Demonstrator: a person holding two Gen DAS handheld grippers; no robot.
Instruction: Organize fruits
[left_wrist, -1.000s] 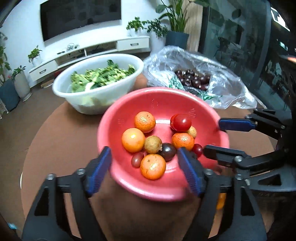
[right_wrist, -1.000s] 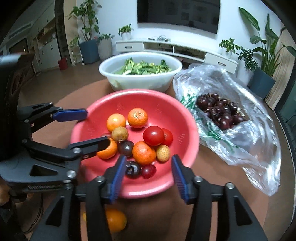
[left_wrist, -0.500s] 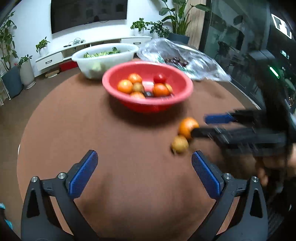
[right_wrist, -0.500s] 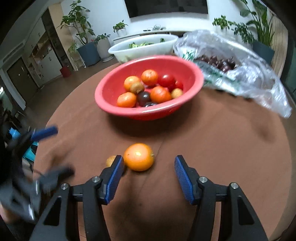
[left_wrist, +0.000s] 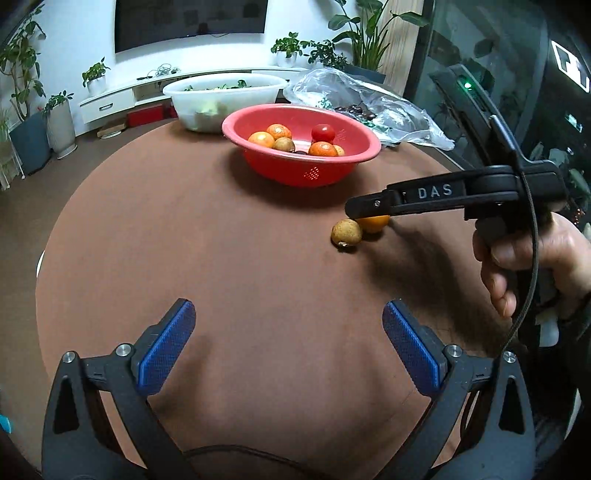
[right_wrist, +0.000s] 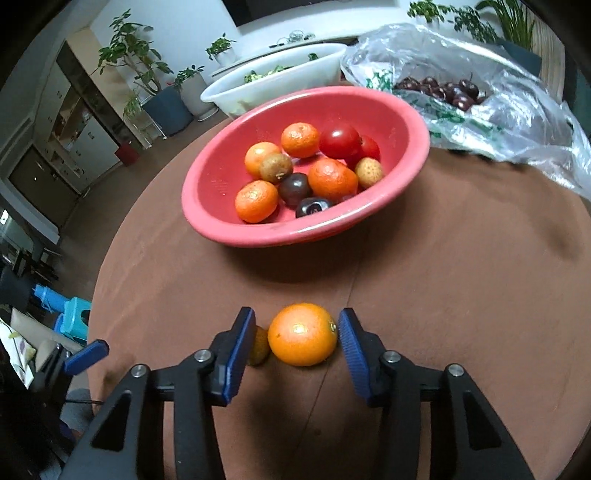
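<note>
A red bowl on the round brown table holds several mandarins, tomatoes, longans and dark fruits. In front of it an orange lies on the table, touching a small brown longan. My right gripper is lowered around the orange. Its jaws are closing, with a sliver of space left at each pad. The left pad half hides the longan. My left gripper stands wide open over bare table, nearer than both fruits, with nothing between its fingers.
A white bowl of greens stands behind the red bowl. A clear plastic bag of dark cherries lies at the back right. A hand grips the right tool. Plants and a TV cabinet line the far wall.
Both grippers have pulled back from over the red bowl. The left one opened wide above bare table. The right one sank around the orange and its jaws narrowed.
</note>
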